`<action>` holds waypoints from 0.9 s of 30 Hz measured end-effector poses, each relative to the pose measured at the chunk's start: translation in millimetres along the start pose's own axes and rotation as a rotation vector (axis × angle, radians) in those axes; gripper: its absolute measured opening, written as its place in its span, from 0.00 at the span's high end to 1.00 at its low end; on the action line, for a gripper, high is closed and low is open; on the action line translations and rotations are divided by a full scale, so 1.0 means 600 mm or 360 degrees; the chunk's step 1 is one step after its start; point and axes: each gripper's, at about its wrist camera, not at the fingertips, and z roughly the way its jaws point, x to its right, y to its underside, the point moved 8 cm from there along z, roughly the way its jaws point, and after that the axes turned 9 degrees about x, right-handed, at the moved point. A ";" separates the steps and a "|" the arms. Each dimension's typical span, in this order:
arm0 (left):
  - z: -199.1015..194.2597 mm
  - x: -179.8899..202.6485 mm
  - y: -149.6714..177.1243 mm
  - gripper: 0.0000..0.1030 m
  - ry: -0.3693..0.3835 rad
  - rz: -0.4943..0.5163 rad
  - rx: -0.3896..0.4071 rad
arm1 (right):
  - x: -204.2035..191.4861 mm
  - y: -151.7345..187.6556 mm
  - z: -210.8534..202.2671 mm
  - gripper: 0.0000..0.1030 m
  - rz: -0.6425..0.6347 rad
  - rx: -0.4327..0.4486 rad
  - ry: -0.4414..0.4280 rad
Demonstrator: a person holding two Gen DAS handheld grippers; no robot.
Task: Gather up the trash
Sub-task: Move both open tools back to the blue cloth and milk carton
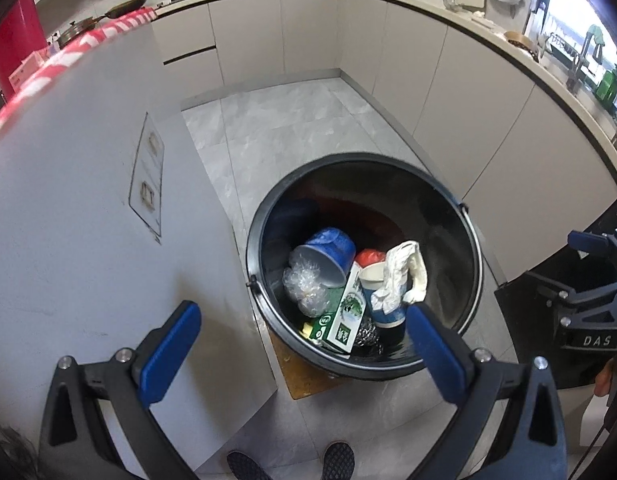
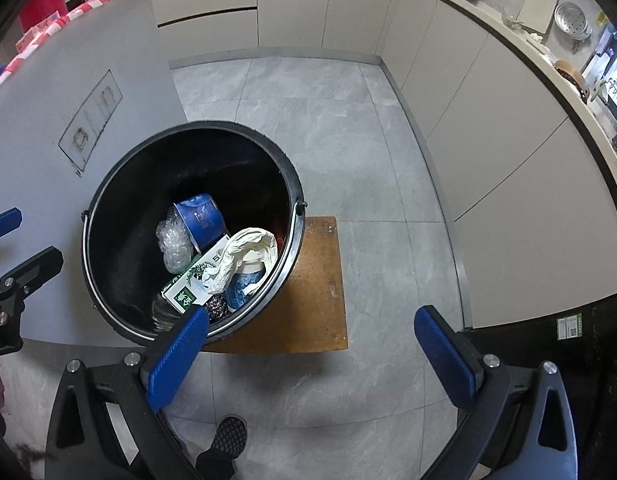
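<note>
**Inspector A:** Left wrist view first. State of the left gripper (image 1: 304, 344)?

**Inspector B:** Jaws spread wide, nothing between them, touching nothing. It hangs above the near rim of the black bucket (image 1: 268, 216). The right gripper (image 1: 600, 264) shows at the right edge of this view; its opening cannot be judged from here.

**Inspector A:** Contents of the bucket?

**Inspector B:** A blue bowl (image 1: 328, 254) on its side against the left wall, crumpled clear plastic (image 1: 304, 288) just below it. A green-and-white carton (image 1: 346, 312) leans at the near wall. Beside it stands a blue-and-white paper cup (image 1: 378, 296) with a crumpled white tissue (image 1: 402, 276) draped over its rim. Something red (image 1: 370, 258) lies behind the cup. A metal scourer (image 1: 366, 334) sits at the near wall.

**Inspector A:** Right wrist view.

**Inspector B:** Right gripper (image 2: 310, 352) likewise wide open and empty, held over the floor just beside the bucket (image 2: 108, 184). The bucket rests on the left part of a wooden board (image 2: 316, 280) lying on grey tiles (image 2: 308, 120). Same trash visible: bowl (image 2: 202, 216), plastic (image 2: 174, 246), carton (image 2: 192, 284), tissue (image 2: 244, 254), cup (image 2: 244, 286). A dark shoe (image 2: 228, 436) shows at the bottom edge.
</note>
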 end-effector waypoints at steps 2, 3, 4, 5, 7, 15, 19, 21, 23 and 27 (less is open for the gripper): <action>-0.009 0.002 -0.004 0.00 0.0001 -0.0002 0.0014 | 0.003 -0.003 -0.010 0.00 0.0009 0.0015 0.0002; -0.011 0.004 -0.006 0.00 0.0003 0.0002 0.0018 | 0.004 -0.005 -0.014 0.00 0.0015 0.0022 0.0001; -0.013 0.005 -0.008 0.00 0.0003 0.0004 0.0022 | 0.005 -0.006 -0.018 0.00 0.0018 0.0028 0.0003; -0.015 0.007 -0.009 0.00 0.0004 0.0006 0.0021 | 0.007 -0.008 -0.023 0.00 0.0020 0.0035 0.0007; -0.022 0.007 -0.012 0.00 0.0003 0.0013 0.0027 | 0.010 -0.009 -0.029 0.00 0.0025 0.0037 0.0010; -0.087 0.001 -0.030 0.00 -0.0014 0.0020 0.0083 | 0.021 -0.027 -0.101 0.00 0.0051 0.0132 0.0024; -0.121 -0.006 -0.044 0.00 -0.0009 -0.0025 0.0130 | 0.009 -0.043 -0.146 0.00 0.0060 0.0211 0.0001; -0.139 -0.012 -0.054 0.00 -0.0013 -0.0053 0.0165 | 0.002 -0.052 -0.164 0.00 0.0062 0.0242 -0.0013; -0.159 -0.019 -0.066 0.00 -0.0007 -0.0077 0.0202 | -0.009 -0.065 -0.184 0.00 0.0060 0.0279 -0.0032; -0.198 -0.035 -0.087 0.00 -0.0016 -0.0102 0.0271 | -0.029 -0.090 -0.222 0.00 0.0058 0.0353 -0.0066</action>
